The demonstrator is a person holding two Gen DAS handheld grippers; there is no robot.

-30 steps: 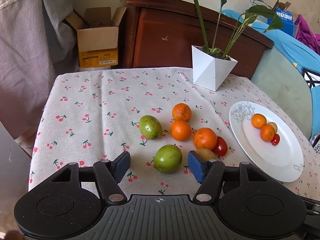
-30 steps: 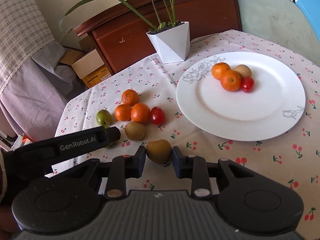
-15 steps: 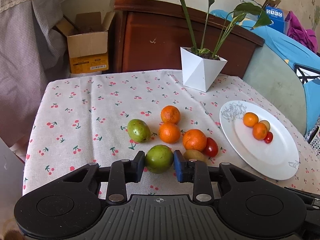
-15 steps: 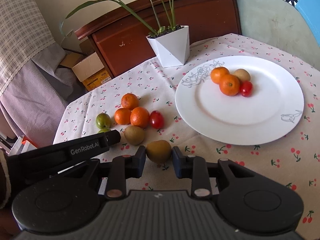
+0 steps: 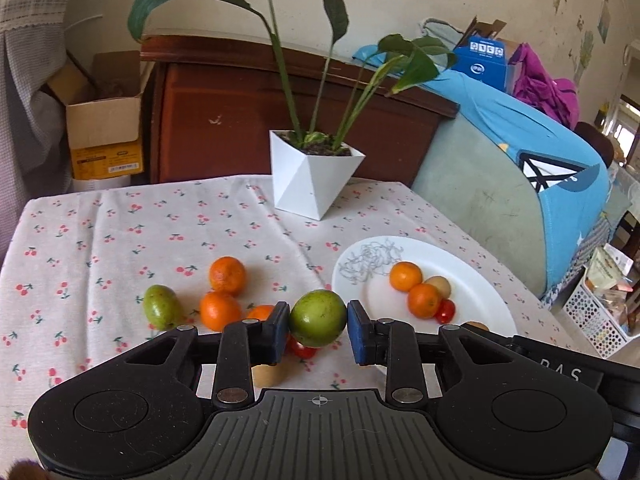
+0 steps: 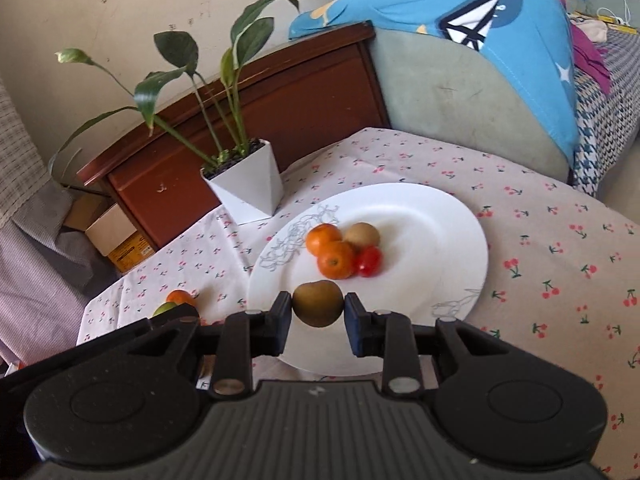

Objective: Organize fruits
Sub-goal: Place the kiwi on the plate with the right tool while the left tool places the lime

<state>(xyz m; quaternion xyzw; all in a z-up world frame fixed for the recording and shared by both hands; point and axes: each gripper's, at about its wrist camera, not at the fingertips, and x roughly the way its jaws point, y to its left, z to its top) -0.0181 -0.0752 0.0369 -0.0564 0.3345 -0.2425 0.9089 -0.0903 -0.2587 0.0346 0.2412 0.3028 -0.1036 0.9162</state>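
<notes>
A white planter (image 5: pixel 316 184) is seen at the desk's (image 5: pixel 120 232) far edge. On the white plate (image 6: pixel 432 220), two oranges, a kiwi and a tomato are clustered. A round green fruit (image 5: pixel 318 318) is clamped by the left hand-held gripper (image 5: pixel 318 330) above loose fruit; a brown kiwi (image 6: pixel 318 303) is gripped by the right hand-held gripper (image 6: pixel 318 322) over the plate's near rim.

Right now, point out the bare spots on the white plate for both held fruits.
The white plate is bare along its right half and near rim. Its left-centre is crowded: two oranges, a brown kiwi and a red tomato touching.
</notes>
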